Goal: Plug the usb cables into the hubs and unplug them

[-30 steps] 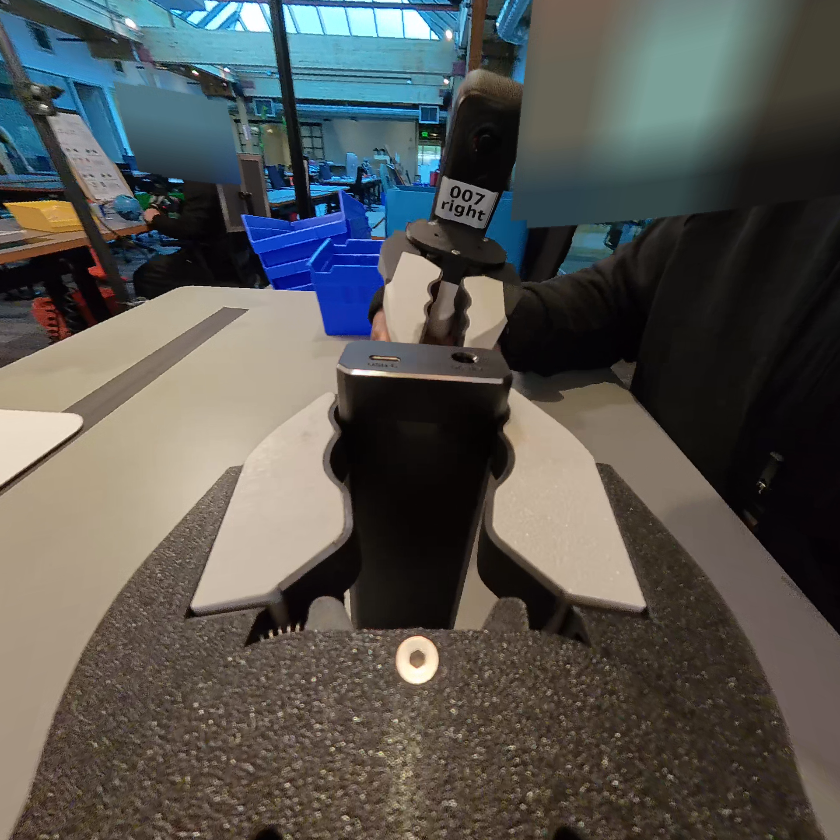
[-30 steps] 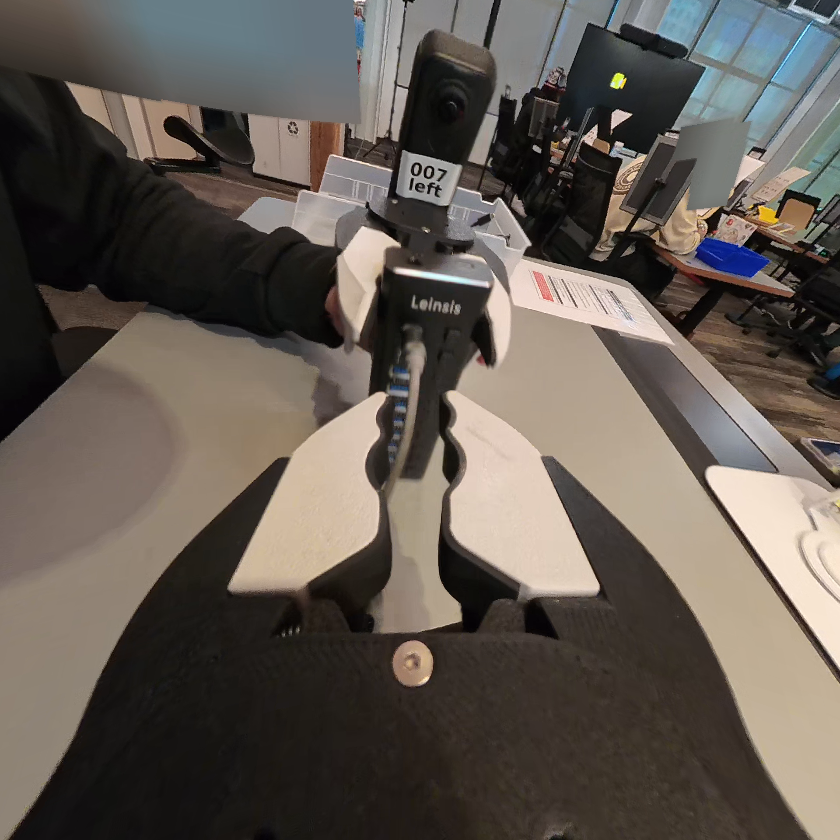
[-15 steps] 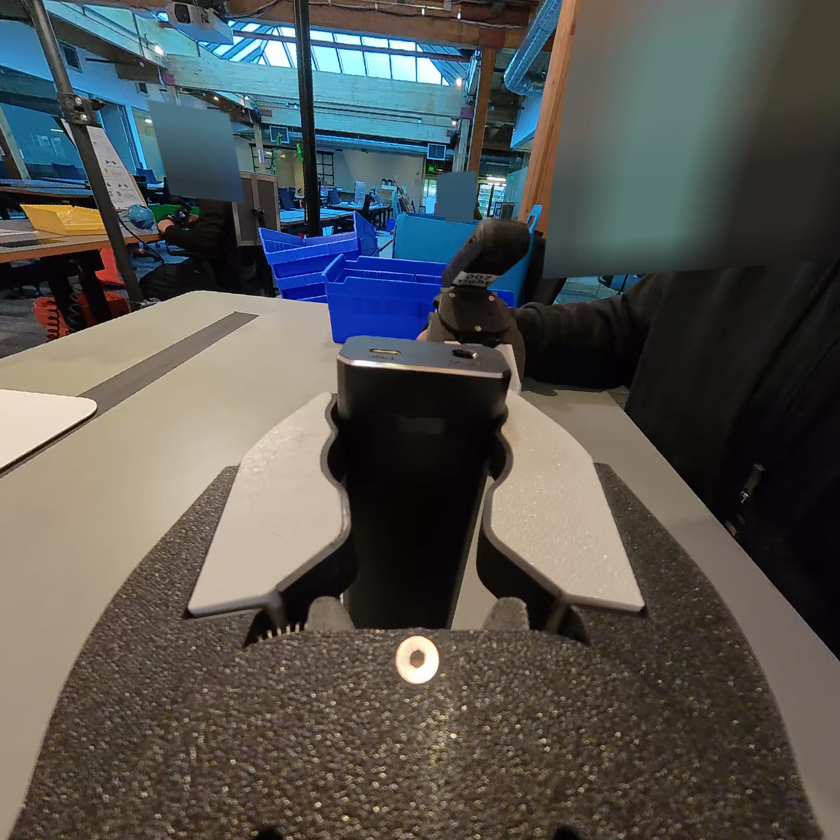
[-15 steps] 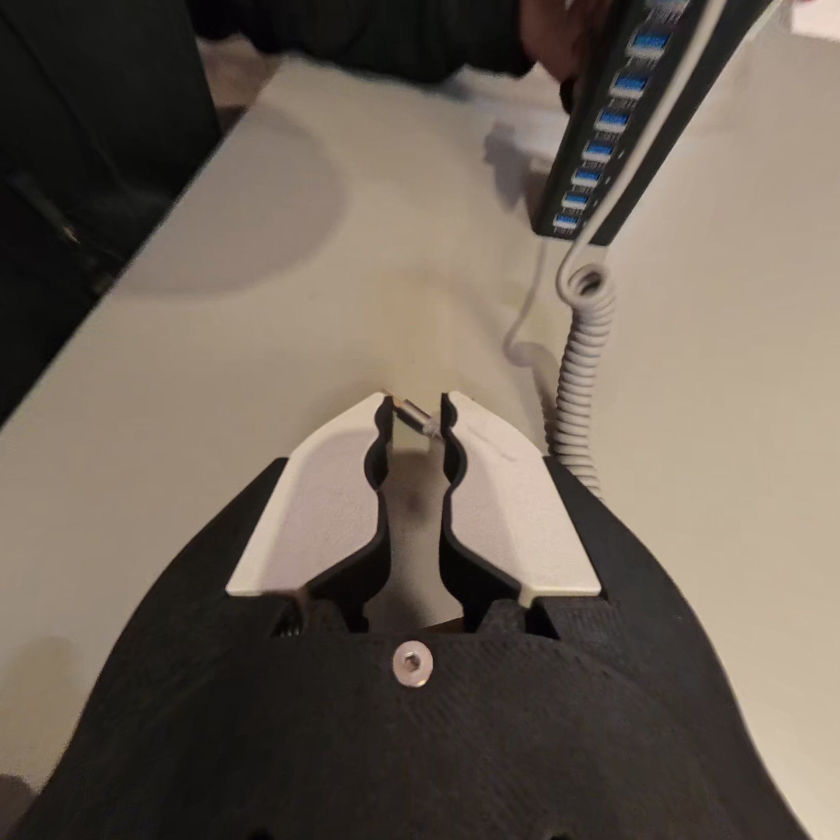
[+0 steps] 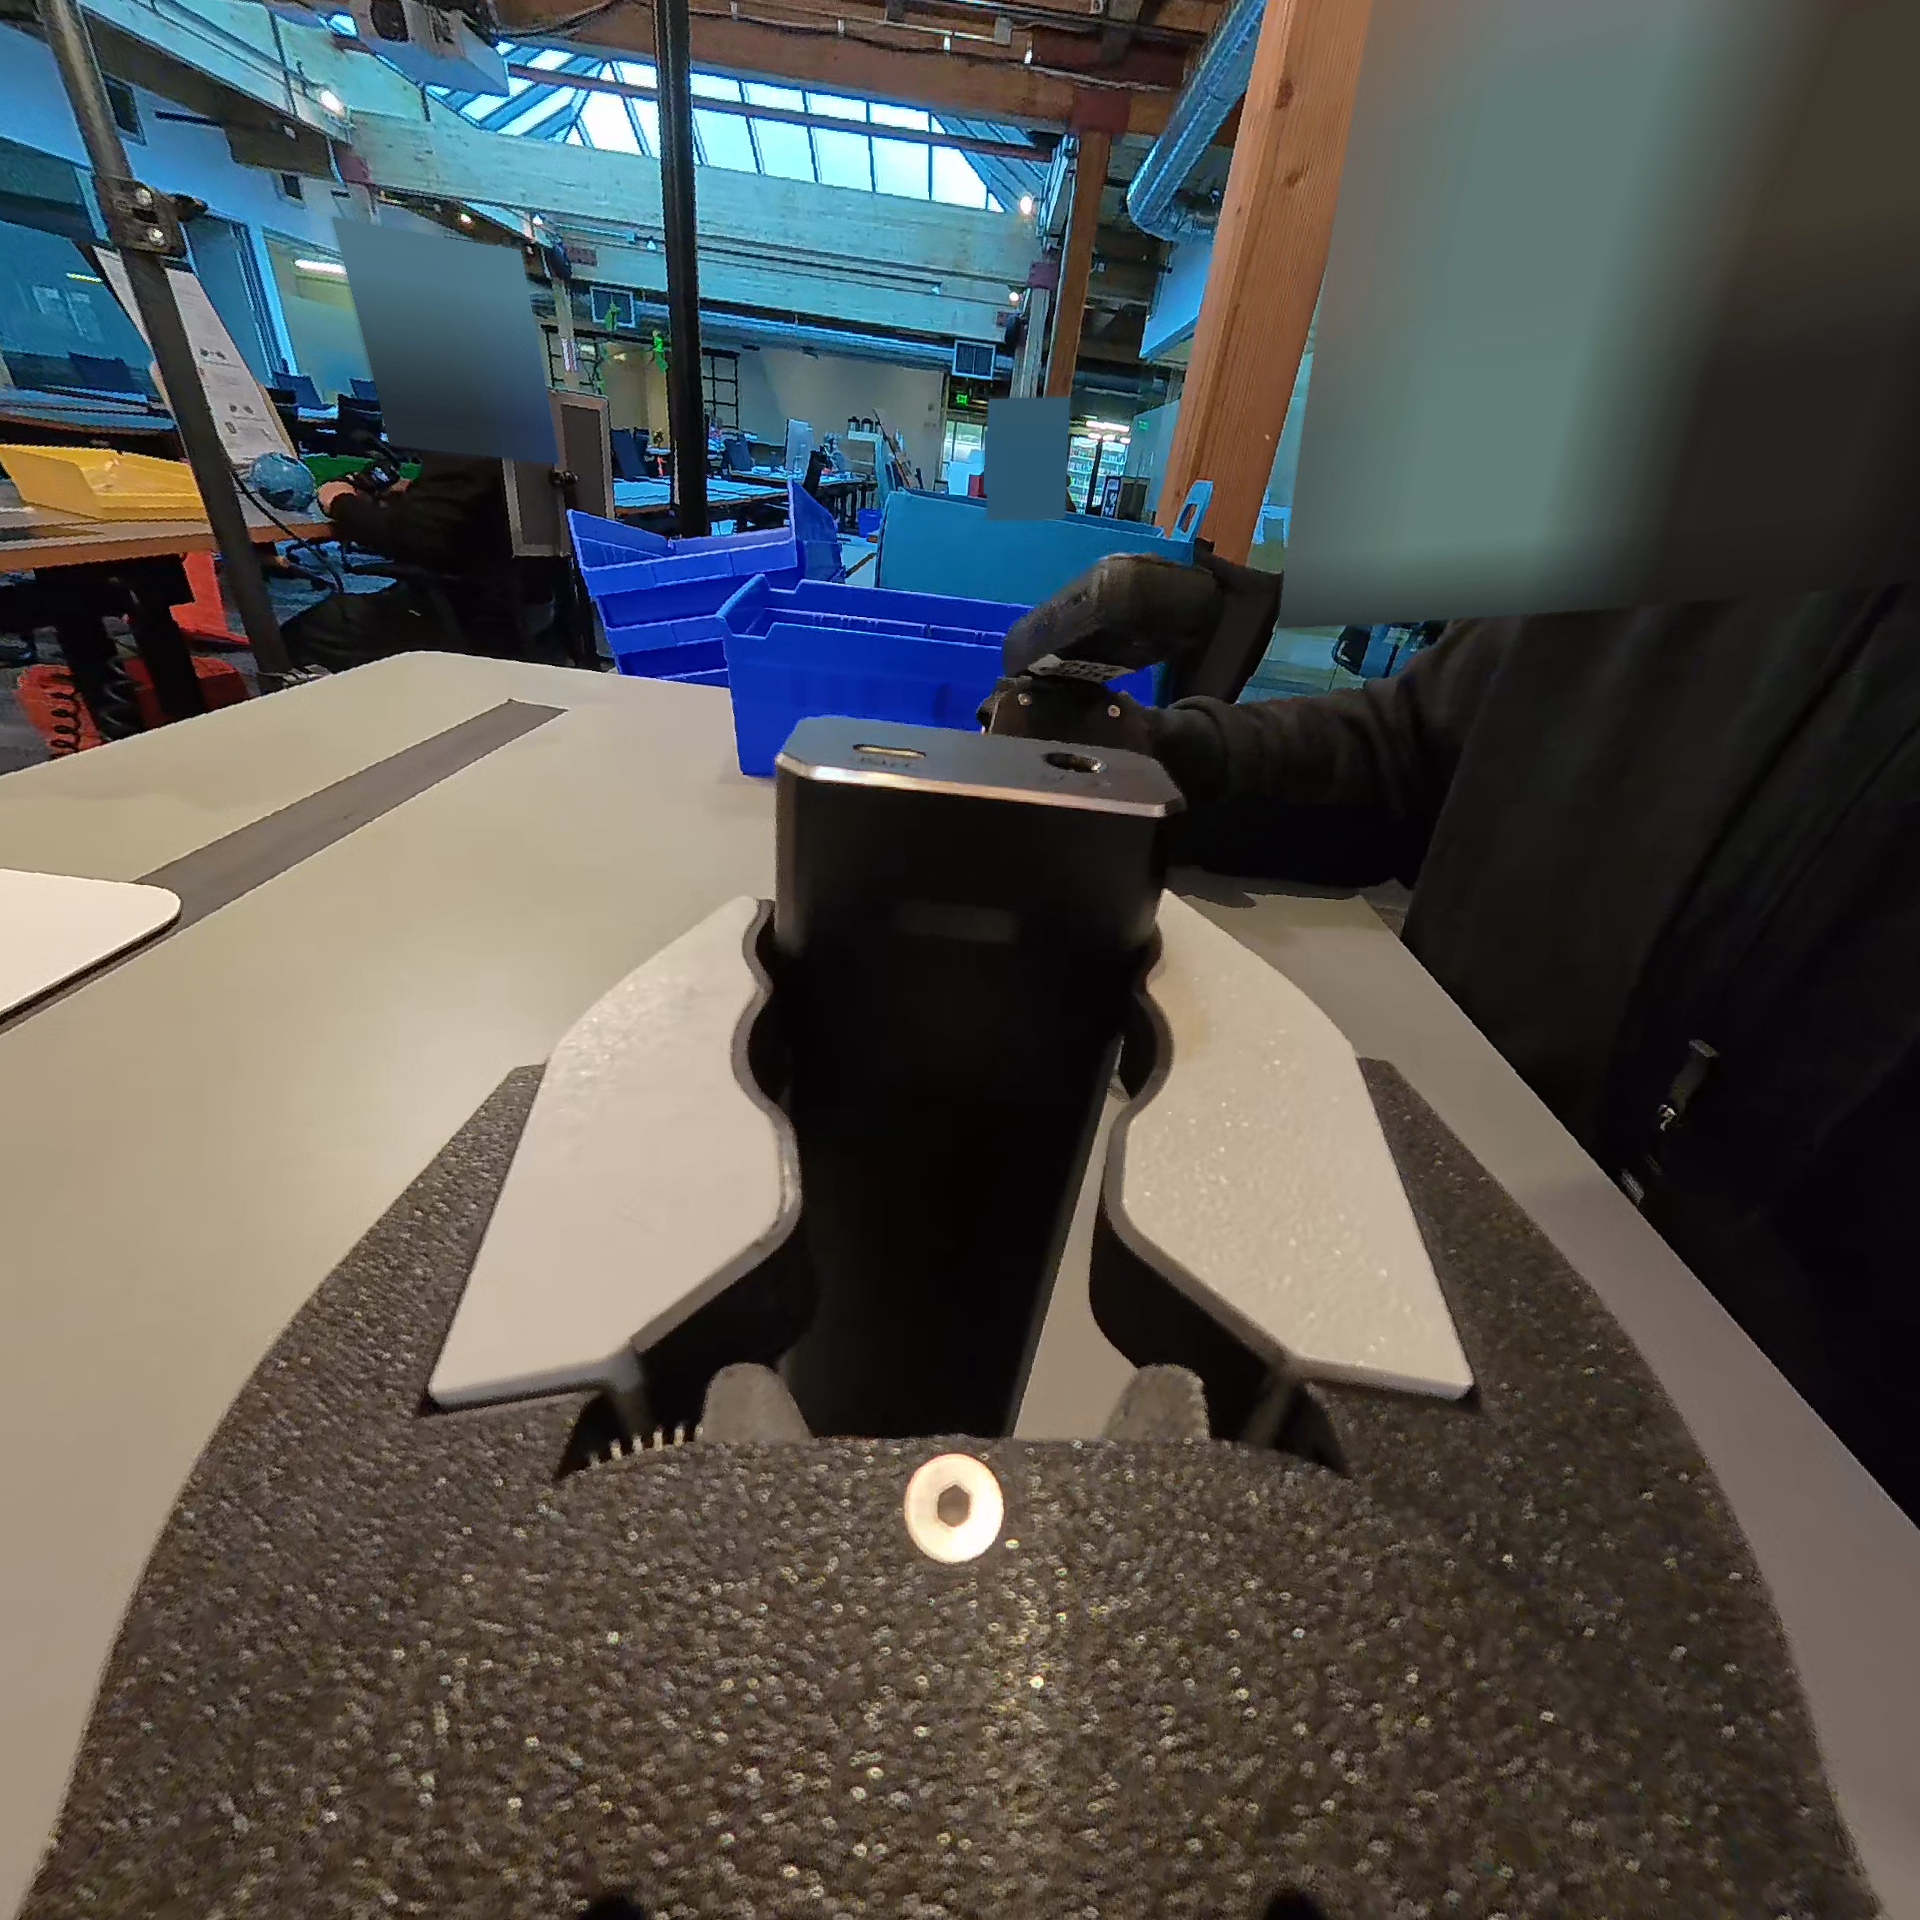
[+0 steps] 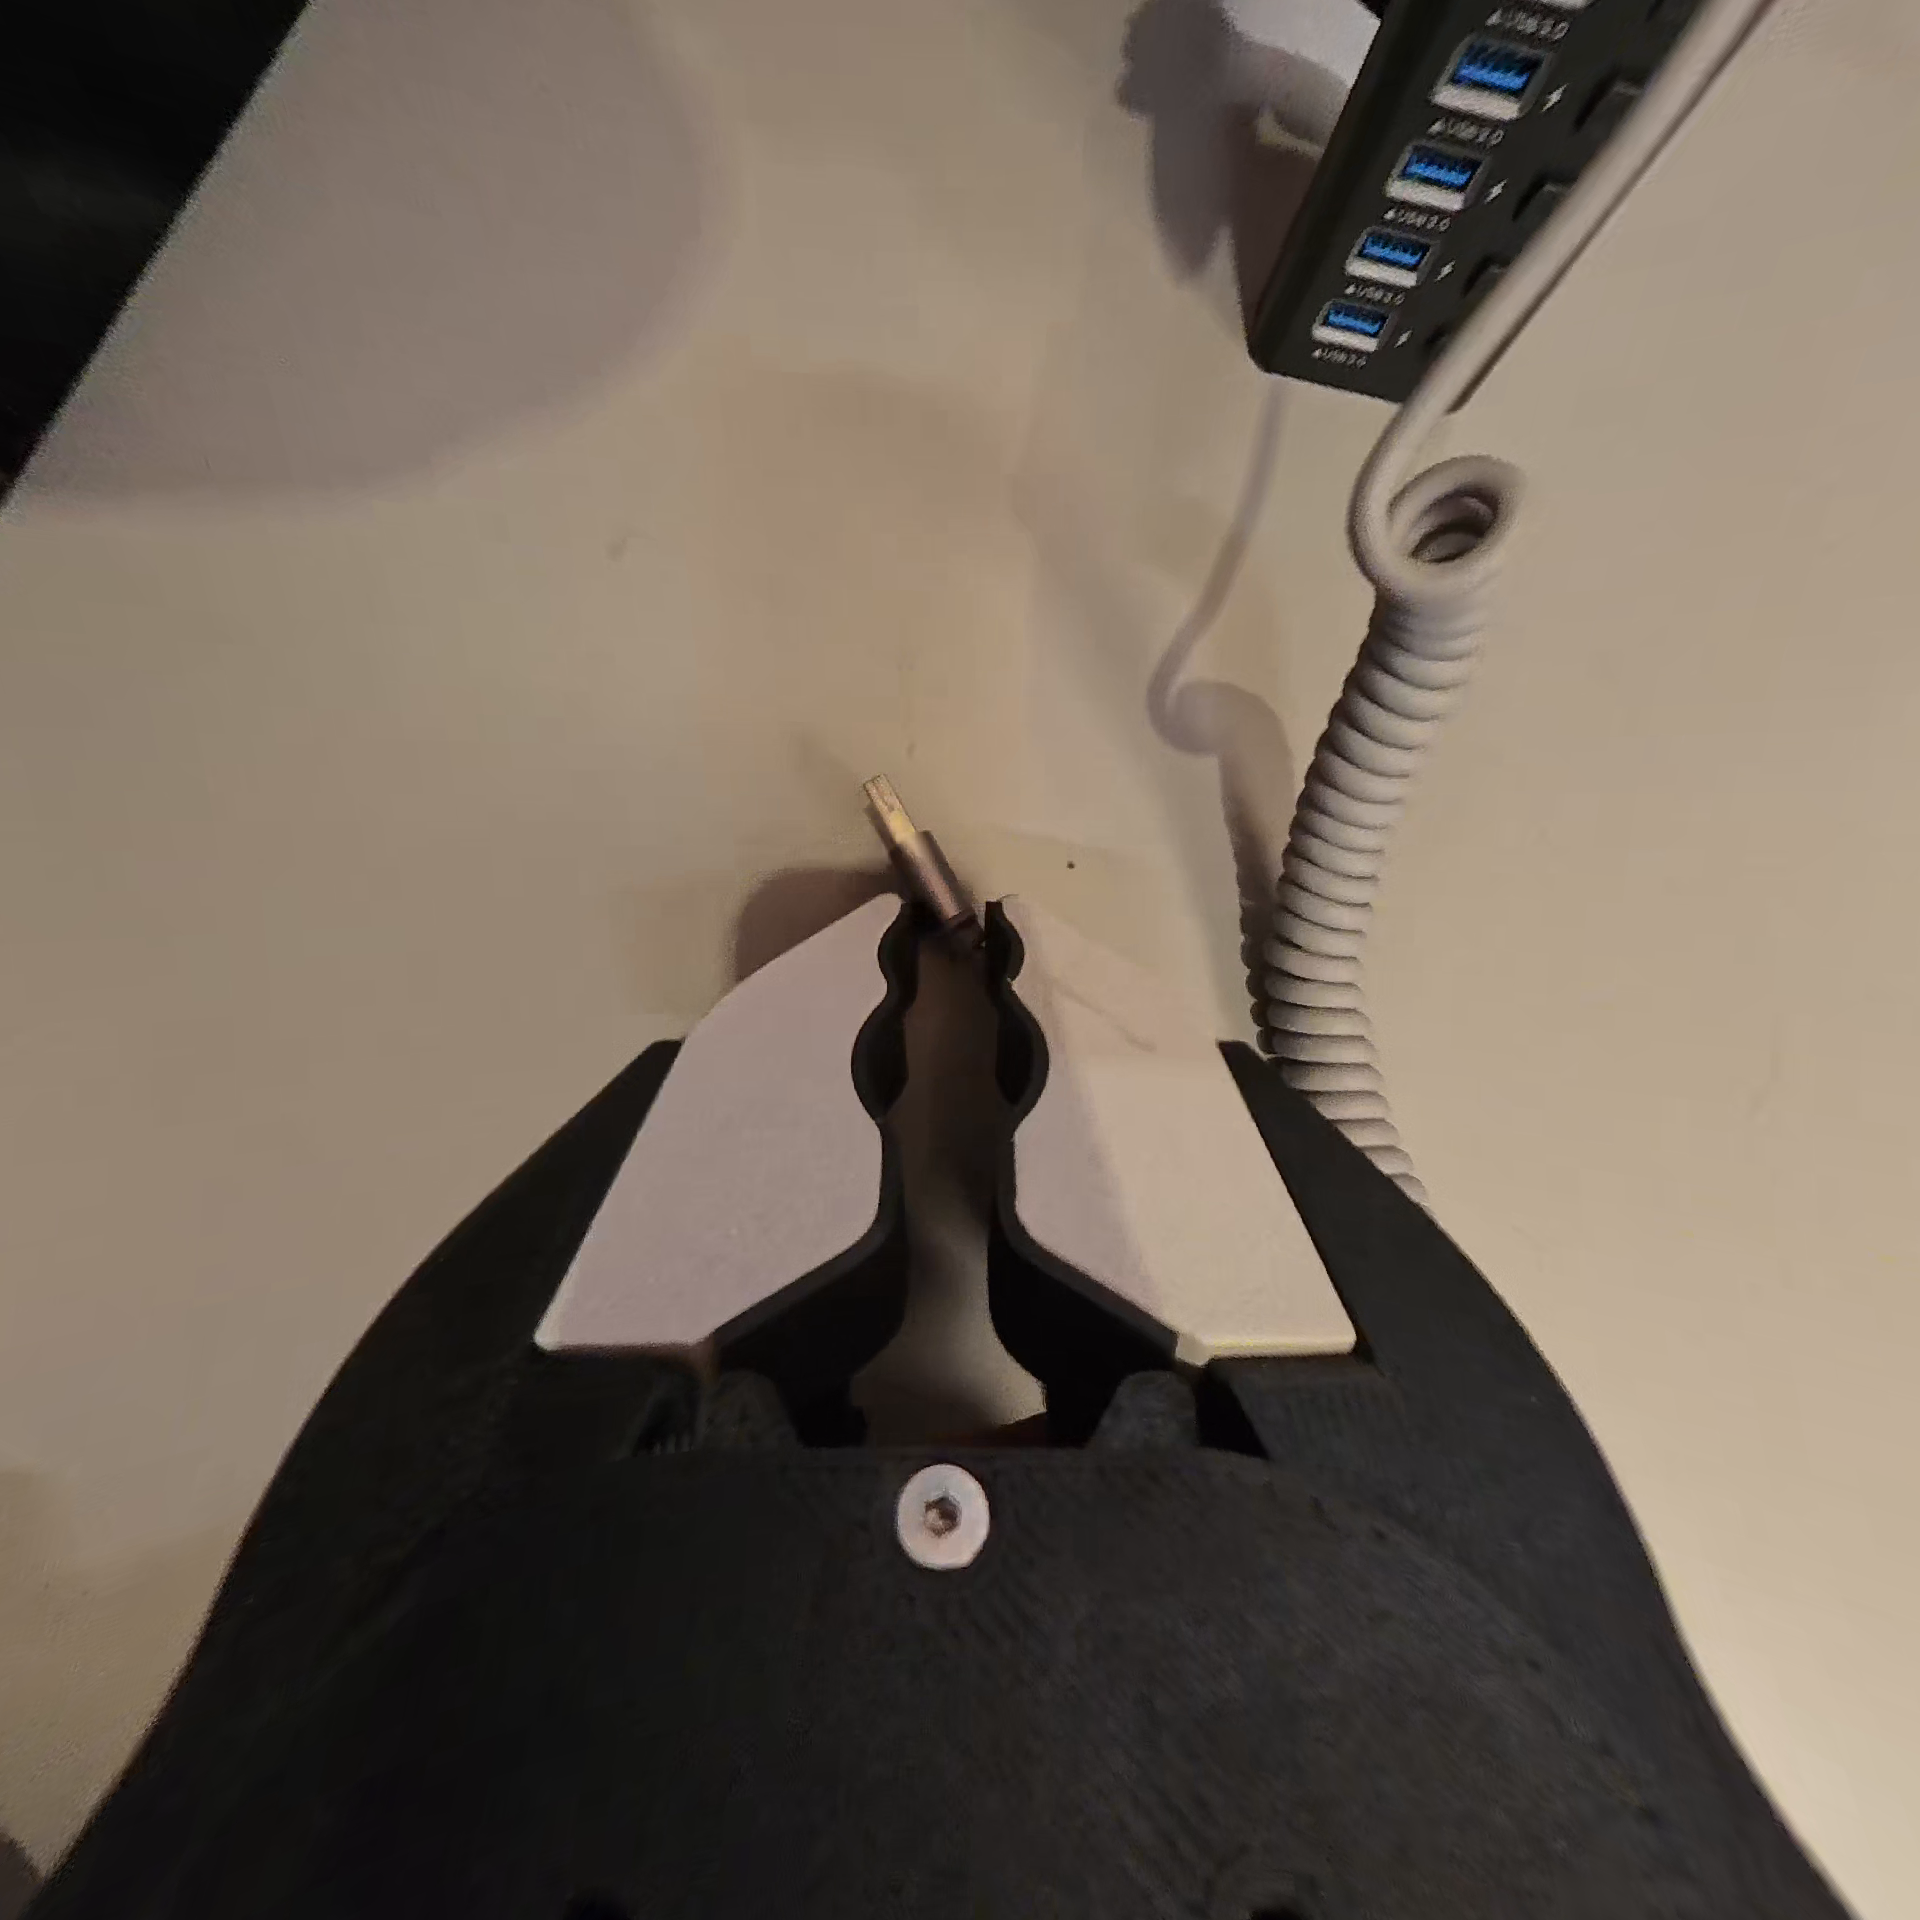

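The right gripper (image 6: 951, 914) has swung away from the hub (image 6: 1455, 187) and now points down at the table (image 6: 416, 623), its jaws pinched on a small metal plug (image 6: 920, 862) just below the hub's blue ports. The coiled cable (image 6: 1351, 862) hangs off the hub's lower end, beside the gripper. The left gripper (image 5: 961, 935) stays clamped on the hub, upright. Likely a plug is freshly in hand for insertion. Blue bins (image 5: 862, 665) sit beyond the hub, clear of the work
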The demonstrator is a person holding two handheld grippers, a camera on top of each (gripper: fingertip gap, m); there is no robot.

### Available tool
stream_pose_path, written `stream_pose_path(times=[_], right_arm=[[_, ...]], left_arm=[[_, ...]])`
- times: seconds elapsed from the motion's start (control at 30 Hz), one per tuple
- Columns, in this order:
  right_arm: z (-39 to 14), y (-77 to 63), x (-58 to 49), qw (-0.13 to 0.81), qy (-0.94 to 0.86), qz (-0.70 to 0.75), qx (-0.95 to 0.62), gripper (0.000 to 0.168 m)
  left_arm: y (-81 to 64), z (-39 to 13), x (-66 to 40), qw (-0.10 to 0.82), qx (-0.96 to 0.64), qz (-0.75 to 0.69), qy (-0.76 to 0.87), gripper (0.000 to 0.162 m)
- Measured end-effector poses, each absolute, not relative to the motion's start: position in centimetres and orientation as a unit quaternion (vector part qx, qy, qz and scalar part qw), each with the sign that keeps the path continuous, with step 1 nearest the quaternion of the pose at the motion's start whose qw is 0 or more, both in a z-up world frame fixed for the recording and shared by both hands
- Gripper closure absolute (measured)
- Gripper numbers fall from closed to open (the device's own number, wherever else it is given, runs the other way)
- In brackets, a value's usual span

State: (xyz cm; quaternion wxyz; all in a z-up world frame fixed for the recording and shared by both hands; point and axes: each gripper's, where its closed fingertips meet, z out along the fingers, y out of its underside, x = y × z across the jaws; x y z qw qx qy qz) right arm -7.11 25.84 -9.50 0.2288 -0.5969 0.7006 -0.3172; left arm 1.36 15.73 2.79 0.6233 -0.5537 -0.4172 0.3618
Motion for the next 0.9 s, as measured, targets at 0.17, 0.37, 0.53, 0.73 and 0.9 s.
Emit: stream_pose_path(times=[0.17,0.37,0.53,0.73,0.9], right_arm=[[-8.0,25.1,-6.9,0.266,0.705,-0.345,-0.560,0.159],[-6.8,24.5,-6.6,0.291,0.702,-0.375,-0.530,0.159],[-6.1,23.6,-5.9,0.284,0.701,-0.405,-0.514,0.160],[-4.8,22.7,-3.8,0.249,0.688,-0.460,-0.504,0.161],[-3.1,21.6,-1.7,0.214,0.673,-0.527,-0.474,0.161]], left_arm=[[15.7,2.8,1.4,0.623,-0.552,0.362,-0.419,0.099],[15.4,2.8,1.7,0.628,-0.546,0.361,-0.420,0.095],[15.2,2.6,1.9,0.625,-0.548,0.358,-0.425,0.092],[15.0,0.7,2.3,0.594,-0.574,0.338,-0.450,0.088],[15.3,-0.7,2.4,0.566,-0.602,0.322,-0.462,0.091]])
